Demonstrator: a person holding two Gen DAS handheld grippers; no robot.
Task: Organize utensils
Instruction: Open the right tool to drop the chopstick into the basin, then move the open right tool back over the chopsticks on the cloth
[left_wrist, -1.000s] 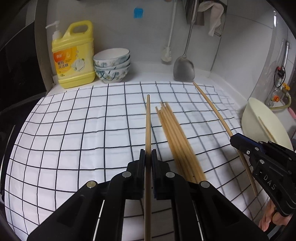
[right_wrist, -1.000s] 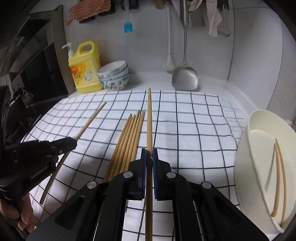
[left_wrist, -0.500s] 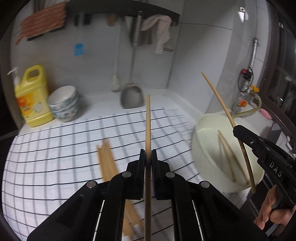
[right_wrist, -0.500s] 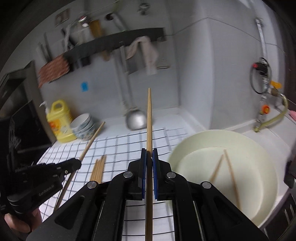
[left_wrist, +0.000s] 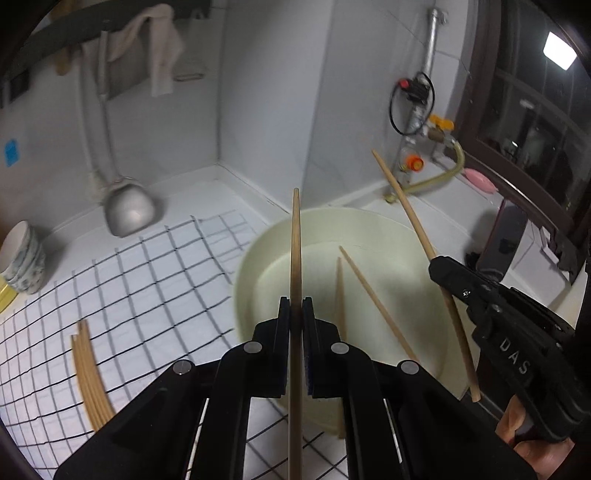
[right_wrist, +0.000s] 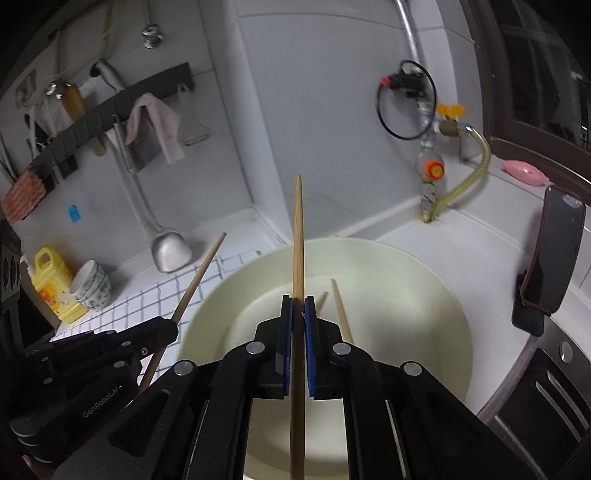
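Observation:
My left gripper (left_wrist: 294, 302) is shut on a wooden chopstick (left_wrist: 295, 243) and holds it above the near edge of a cream basin (left_wrist: 255, 254). My right gripper (right_wrist: 298, 301) is shut on another chopstick (right_wrist: 298, 229) above the same basin (right_wrist: 436, 280). Two chopsticks (left_wrist: 373, 295) lie inside the basin. The right gripper also shows in the left wrist view (left_wrist: 437, 264), the left gripper in the right wrist view (right_wrist: 168, 326). A bundle of chopsticks (left_wrist: 86, 369) lies on the checked cloth (left_wrist: 147, 288).
A metal spatula (left_wrist: 129, 210) hangs against the back wall. Stacked bowls (right_wrist: 92, 284) and a yellow detergent bottle (right_wrist: 50, 284) stand at the far left. A phone (right_wrist: 554, 251) leans at the right, near a gas valve (right_wrist: 432, 166) and hose.
Both grippers have swung right from over the cloth to above the basin, each carrying its chopstick. The bundle on the cloth now lies to the left.

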